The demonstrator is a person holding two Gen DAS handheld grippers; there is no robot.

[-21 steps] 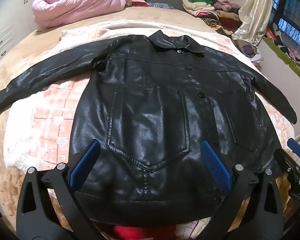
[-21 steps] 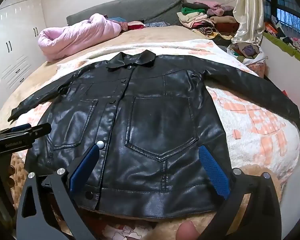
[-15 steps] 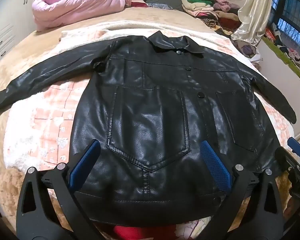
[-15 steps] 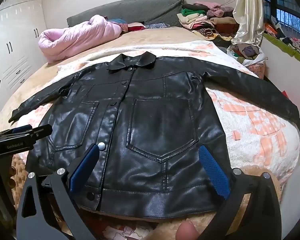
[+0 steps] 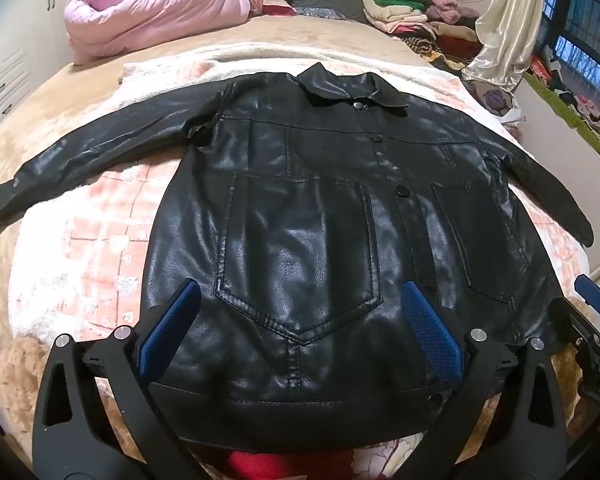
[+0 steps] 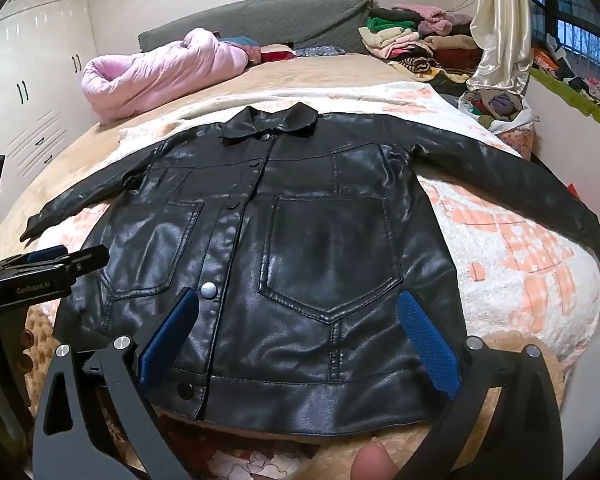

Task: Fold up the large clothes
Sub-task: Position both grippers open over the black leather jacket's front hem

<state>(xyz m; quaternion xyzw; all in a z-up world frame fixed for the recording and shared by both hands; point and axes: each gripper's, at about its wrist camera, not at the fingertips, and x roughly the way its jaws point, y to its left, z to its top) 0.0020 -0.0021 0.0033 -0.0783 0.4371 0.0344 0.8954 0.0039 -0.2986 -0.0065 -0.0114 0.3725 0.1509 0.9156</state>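
Note:
A black leather jacket (image 5: pixel 300 216) lies flat and face up on the bed, buttoned, collar at the far end, both sleeves spread out sideways; it also shows in the right wrist view (image 6: pixel 300 248). My left gripper (image 5: pixel 300 300) is open and empty, hovering above the hem over the left pocket. My right gripper (image 6: pixel 298 312) is open and empty above the hem over the right pocket. The right gripper also shows at the right edge of the left wrist view (image 5: pixel 596 320), and the left gripper at the left edge of the right wrist view (image 6: pixel 48 268).
A white and pink fleece blanket (image 5: pixel 96 248) lies under the jacket on the tan bedspread (image 6: pixel 300 72). A pink duvet (image 5: pixel 148 16) sits at the head end. Stacked clothes (image 6: pixel 412 36) and a cream curtain (image 6: pixel 500 28) stand far right. White wardrobes (image 6: pixel 32 92) stand left.
The right wrist view has risen and pulled back slightly, so the jacket sits lower in it. The left gripper has barely moved. Both grippers stay open.

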